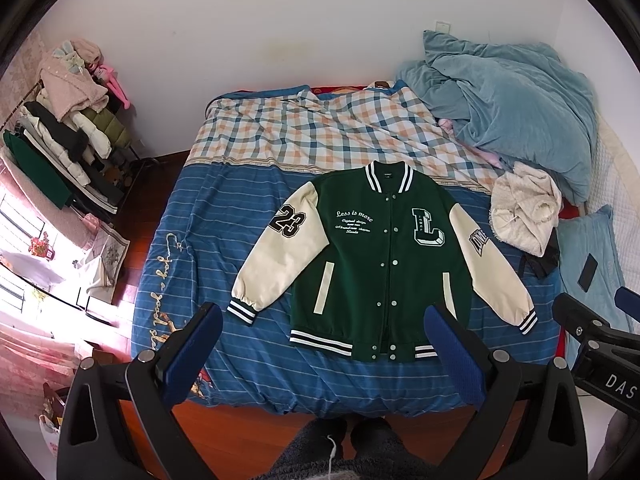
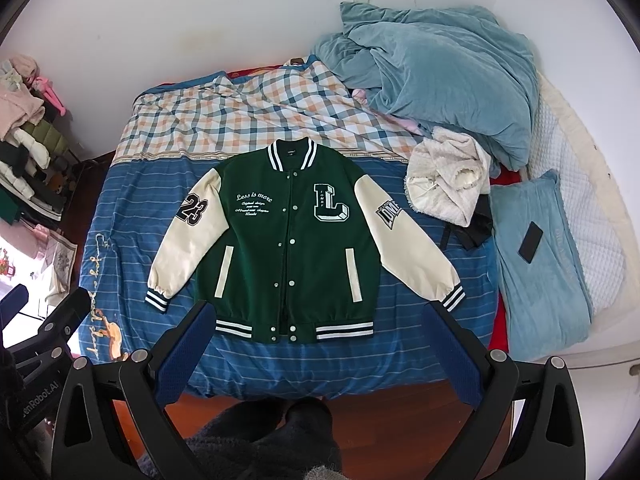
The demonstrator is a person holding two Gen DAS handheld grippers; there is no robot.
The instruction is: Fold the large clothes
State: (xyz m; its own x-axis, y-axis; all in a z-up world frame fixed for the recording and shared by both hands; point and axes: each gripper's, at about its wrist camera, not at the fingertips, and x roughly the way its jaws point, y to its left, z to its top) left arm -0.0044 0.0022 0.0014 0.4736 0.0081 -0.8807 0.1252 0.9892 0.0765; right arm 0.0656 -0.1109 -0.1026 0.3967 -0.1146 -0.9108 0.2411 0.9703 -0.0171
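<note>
Jacket (image 1: 376, 256) spread flat, front up, snapped shut, on bed (image 1: 224, 208); sleeves angled outward. Left tongs (image 1: 324, 344) and right tongs (image 2: 320, 340) wide apart, empty, above near hem. Likely thick, fairly heavy, limp; sleeves probably slick. Best grip: ribbed cuff (image 2: 157, 299) or shoulder seam, for folding sleeves inward first.

Green-and-cream jacket (image 1: 380, 264), blue-striped bedspread (image 1: 224, 216)
</note>
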